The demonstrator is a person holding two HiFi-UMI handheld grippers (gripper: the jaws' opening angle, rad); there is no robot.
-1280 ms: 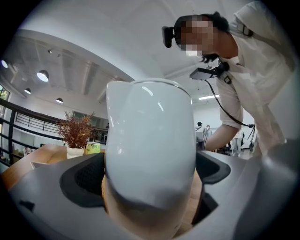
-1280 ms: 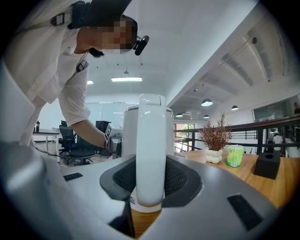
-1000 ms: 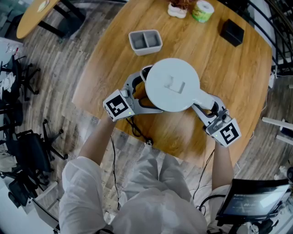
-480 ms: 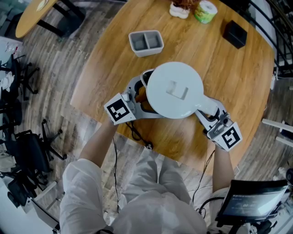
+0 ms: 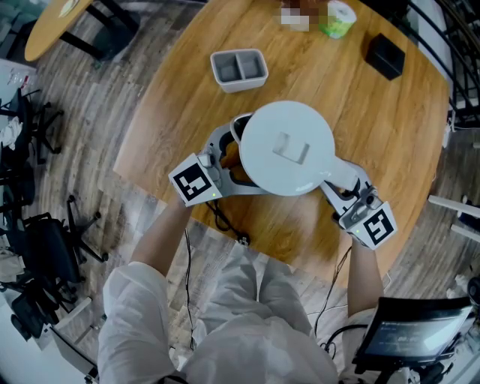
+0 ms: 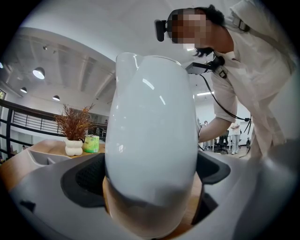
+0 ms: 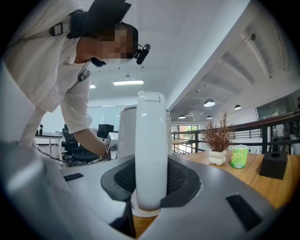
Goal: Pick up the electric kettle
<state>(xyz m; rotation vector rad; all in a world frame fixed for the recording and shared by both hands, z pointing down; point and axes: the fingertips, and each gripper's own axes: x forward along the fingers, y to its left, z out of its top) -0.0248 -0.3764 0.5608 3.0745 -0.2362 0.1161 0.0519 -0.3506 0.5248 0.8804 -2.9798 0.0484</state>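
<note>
I'm clamping the white plastic electric kettle [image 5: 287, 148] from both sides, both grippers pointing level. It is sitting over the near part of the round wooden table [image 5: 390, 120], close to my edge. I can't tell whether its base is resting on the wood or is raised off it.

My left gripper [image 5: 234, 154] is squeezing the rounded body on the spout side. In the left gripper view the dark pads [image 6: 86, 180] are pressing on the kettle [image 6: 152, 131] on either side.

My right gripper [image 5: 346, 187] has just been closing its jaws, and the narrow white handle [image 7: 151, 145] is standing between them, gripped by both pads.

Farther back on the table, a grey two-compartment tray [image 5: 238, 67] is lying well apart from the kettle. A black box [image 5: 385, 54] and a green-wrapped roll [image 5: 335, 16] are sitting near the far edge. In the right gripper view a white vase of dried brown stems [image 7: 218, 157] is standing just beside the roll.

A black cable [image 5: 221, 214] is hanging off the near edge.

The floor [image 5: 97, 112] is grey-brown wood plank. Black office chairs [image 5: 37, 247] are crowding the left side, and a second wooden tabletop [image 5: 56, 22] is showing at top left. A lit screen [image 5: 405, 334] is sitting at bottom right. Round ceiling lights [image 7: 209, 103] and a black railing [image 7: 276, 126] are showing behind.
</note>
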